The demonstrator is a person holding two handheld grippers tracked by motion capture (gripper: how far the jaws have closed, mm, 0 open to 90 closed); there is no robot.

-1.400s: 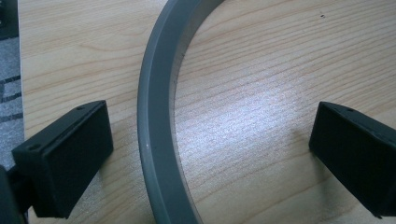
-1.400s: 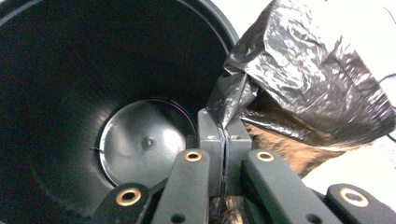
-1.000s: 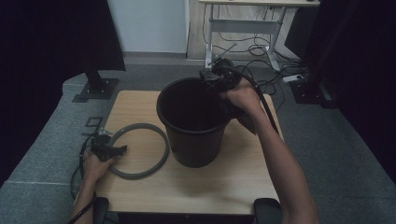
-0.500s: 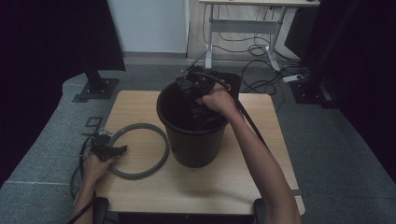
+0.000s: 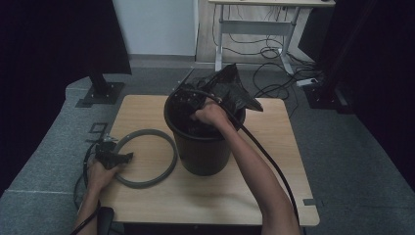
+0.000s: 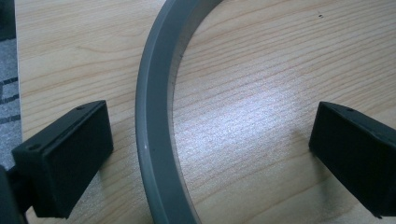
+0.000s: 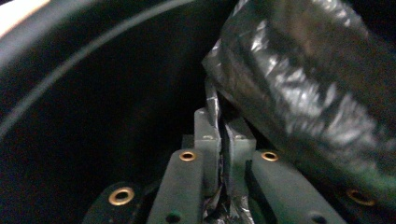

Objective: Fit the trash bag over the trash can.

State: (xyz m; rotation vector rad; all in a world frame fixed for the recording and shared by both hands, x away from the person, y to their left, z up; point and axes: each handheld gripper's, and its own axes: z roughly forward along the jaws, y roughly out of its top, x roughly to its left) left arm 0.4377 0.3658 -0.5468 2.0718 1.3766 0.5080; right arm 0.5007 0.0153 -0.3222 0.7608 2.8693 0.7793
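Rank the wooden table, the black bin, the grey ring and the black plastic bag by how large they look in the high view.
1. Wooden table.
2. Black bin and grey ring: they look about alike in spread, so these stay unranked.
3. Black plastic bag, though part of it hangs hidden inside the bin.

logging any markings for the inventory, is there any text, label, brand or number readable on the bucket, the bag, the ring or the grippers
None: no readable text, label, brand or number in any view.
Black bucket: plain wall, no label seen.
Black plastic bag: glossy and creased, no print seen.
Grey ring: bare surface.
Left gripper and right gripper: screws and brass eyelets, no writing.
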